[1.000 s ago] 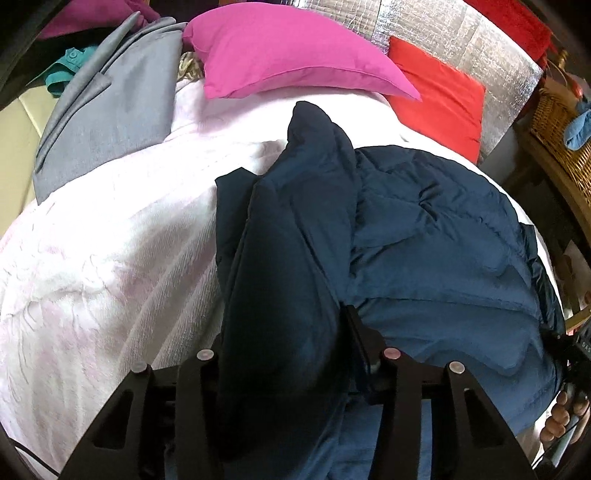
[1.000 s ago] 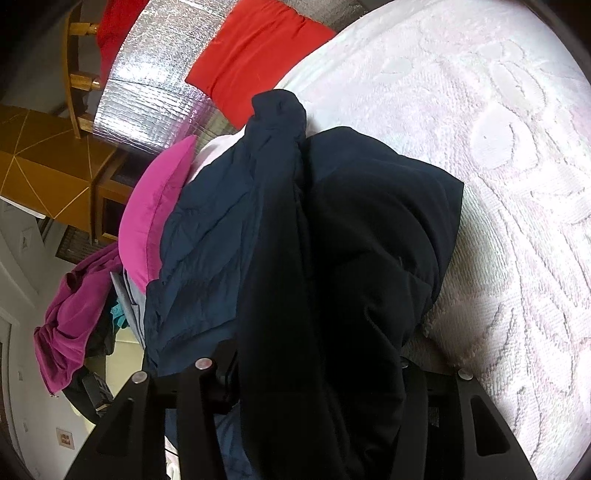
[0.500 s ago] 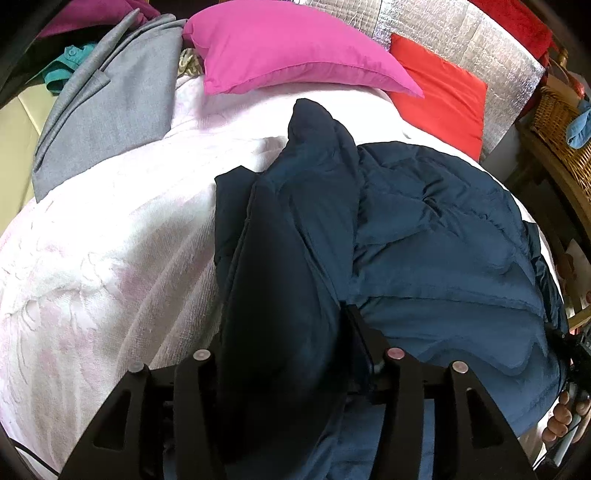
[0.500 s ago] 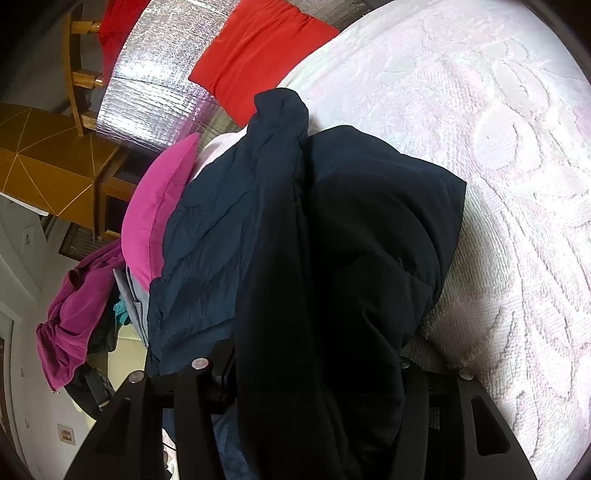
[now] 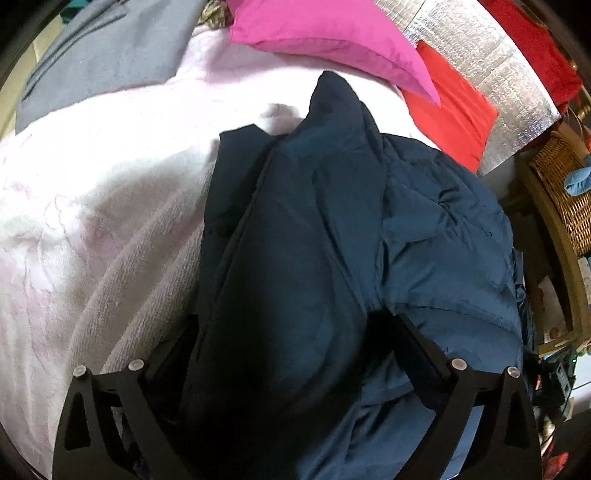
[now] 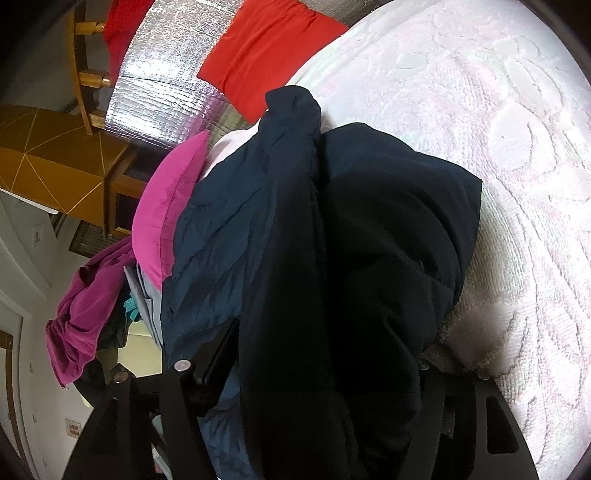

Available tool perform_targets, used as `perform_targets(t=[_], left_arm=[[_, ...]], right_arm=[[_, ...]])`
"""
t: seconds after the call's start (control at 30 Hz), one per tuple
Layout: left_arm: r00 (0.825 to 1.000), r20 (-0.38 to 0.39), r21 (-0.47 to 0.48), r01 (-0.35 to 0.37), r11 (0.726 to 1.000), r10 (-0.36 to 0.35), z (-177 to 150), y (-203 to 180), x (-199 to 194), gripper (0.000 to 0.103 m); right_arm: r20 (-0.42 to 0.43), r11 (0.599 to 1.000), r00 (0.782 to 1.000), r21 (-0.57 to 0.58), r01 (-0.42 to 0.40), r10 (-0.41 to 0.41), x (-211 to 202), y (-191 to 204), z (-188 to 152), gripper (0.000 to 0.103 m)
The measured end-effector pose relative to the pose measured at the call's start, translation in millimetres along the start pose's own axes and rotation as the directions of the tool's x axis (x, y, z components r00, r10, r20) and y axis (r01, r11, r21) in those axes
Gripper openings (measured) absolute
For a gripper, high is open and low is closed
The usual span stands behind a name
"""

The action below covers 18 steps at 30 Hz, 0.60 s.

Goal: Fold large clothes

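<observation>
- Left wrist view: I've got the navy padded jacket [image 5: 424, 229] lying on the pale bedspread [image 5: 92, 229], and a long folded panel of it runs straight up between my fingers.
- My left gripper [image 5: 295, 354] is opening as I speak, jaws spread wide, and the fabric lies loose between them; the pads look clear of it on both sides, so I call this a release.
- Beyond the jacket I see the pink pillow [image 5: 325, 33], the red cushion [image 5: 454, 110] and a grey garment [image 5: 103, 55] at the top left, all apart from my work.
- Right wrist view: same jacket [image 6: 236, 229], seen from the other side, with its darker fold [image 6: 391, 258] bulging over the bedspread [image 6: 498, 129].
- My right gripper [image 6: 306, 365] is opening too, jaws partly spread with the dark fold bunched between them; the right-hand pad is buried in cloth, so I cannot say whether it is free yet.
- My read: this fold has just been laid and I'm letting go of it.
- Next, I reckon, both grippers need to back out without dragging the fold, then find a fresh edge for the following fold.
</observation>
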<state>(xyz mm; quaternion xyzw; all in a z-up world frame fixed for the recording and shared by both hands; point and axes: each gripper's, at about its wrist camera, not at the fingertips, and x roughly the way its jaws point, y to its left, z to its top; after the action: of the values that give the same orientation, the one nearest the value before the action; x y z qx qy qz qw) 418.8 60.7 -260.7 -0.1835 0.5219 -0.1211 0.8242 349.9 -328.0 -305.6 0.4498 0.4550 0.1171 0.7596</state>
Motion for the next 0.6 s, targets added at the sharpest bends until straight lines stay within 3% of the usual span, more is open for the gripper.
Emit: perform_targets(t=[0.17,0.23,0.27,0.37,0.6], left_arm=[[0.999,-0.025,-0.014,0.025,1.000,-0.025,8,6,1,0.102],[0.999,-0.013,-0.013,0.038,0.999,-0.038,10,7,-3,0.090],[0.997,-0.007,-0.027,0.077,0.997,-0.077,11,9,-6,0.073],[0.996,0.006,-0.056,0.091,0.994,-0.091,13,13,-13,0.055],[0.995,0.041,-0.040,0.090,0.995,-0.088,13,19,-32,0.037]], right_arm=[[0.005,1.000,1.000,0.015,0.004,-0.004,0,1,1,0.071],[0.012,0.999,1.000,0.033,0.009,-0.009,0,-1,-1,0.067],[0.014,0.999,1.000,0.041,0.018,-0.019,-1,-1,-1,0.065],[0.018,0.998,0.999,0.062,0.028,-0.029,-1,-3,-1,0.057],[0.030,0.995,0.997,0.077,0.062,-0.064,-4,2,-4,0.052]])
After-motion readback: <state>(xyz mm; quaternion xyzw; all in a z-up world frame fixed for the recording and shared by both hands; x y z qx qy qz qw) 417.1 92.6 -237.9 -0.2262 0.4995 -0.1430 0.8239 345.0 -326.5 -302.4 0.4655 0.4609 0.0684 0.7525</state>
